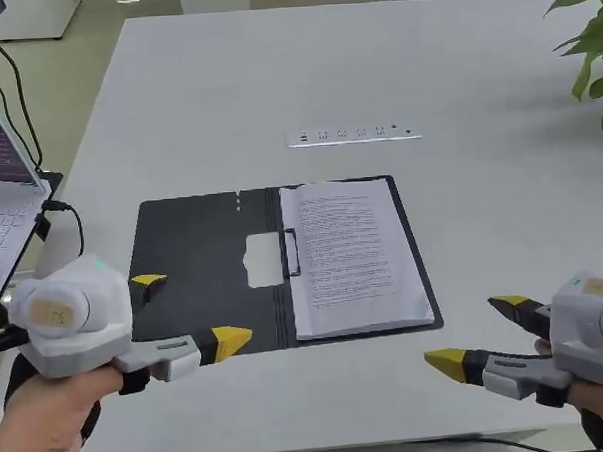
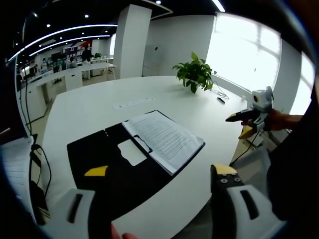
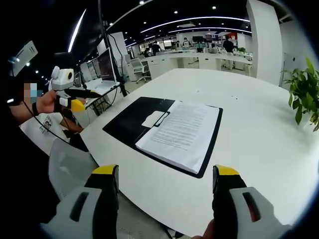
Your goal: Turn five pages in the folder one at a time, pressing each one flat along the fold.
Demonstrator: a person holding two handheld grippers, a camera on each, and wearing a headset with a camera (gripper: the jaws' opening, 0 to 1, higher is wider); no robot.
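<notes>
Both tongs hover over the near desk edge, nothing gripped: left tongs (image 1: 190,312) jaws wide apart above the near-left corner of the folder (image 1: 204,275), right tongs (image 1: 476,333) jaws also apart, off to the near right and clear of it

Folder lies open and flat mid-desk (image 1: 275,77). Page stack (image 1: 353,254) all on the right half, held by a clip (image 1: 291,252) at the fold. Left half is bare black cover with one small white card (image 1: 263,260)

Looks like step zero, no page turned yet

Next move as I see it: right tongs in to the near-right corner of the top sheet, pinch one sheet only, carry it left across the fold, then left tongs press it down along the fold. Splitting off a single sheet is the tricky bit

Further back: power strip (image 1: 353,135), laptop (image 1: 0,199) at left, plant (image 1: 596,43) far right
</notes>
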